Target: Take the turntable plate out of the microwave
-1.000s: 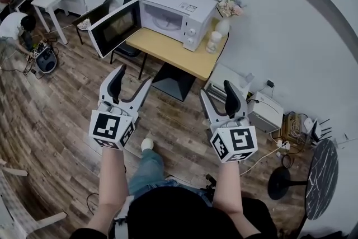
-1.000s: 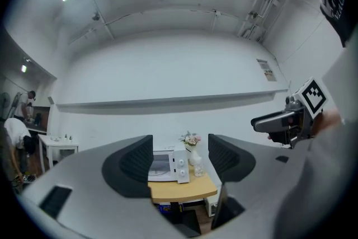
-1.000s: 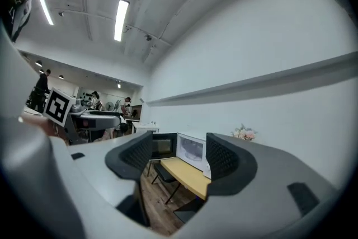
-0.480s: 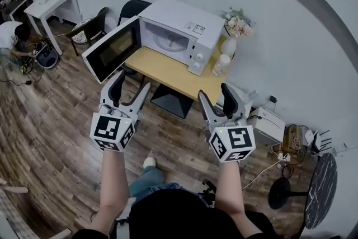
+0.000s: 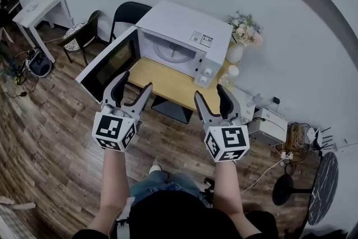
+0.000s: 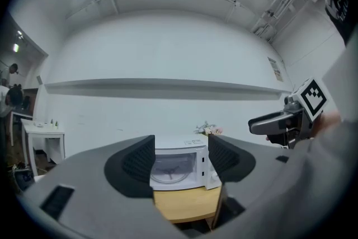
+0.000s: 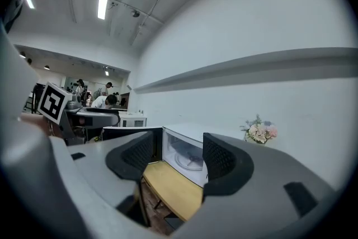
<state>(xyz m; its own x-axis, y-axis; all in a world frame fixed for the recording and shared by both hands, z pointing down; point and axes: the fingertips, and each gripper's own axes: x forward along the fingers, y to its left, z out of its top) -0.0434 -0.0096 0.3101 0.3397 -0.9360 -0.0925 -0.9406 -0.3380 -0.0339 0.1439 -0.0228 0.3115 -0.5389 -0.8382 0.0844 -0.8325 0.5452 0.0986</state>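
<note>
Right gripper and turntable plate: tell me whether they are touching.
Apart. The head view shows the right gripper held in the air, well short of the microwave, while the turntable plate lies inside its cavity.

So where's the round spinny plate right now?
In the head view, the turntable plate sits inside the open microwave on the wooden table, left of the flowers.

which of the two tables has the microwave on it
The wooden-topped table straight ahead carries the open microwave; the white table at far left does not.
</note>
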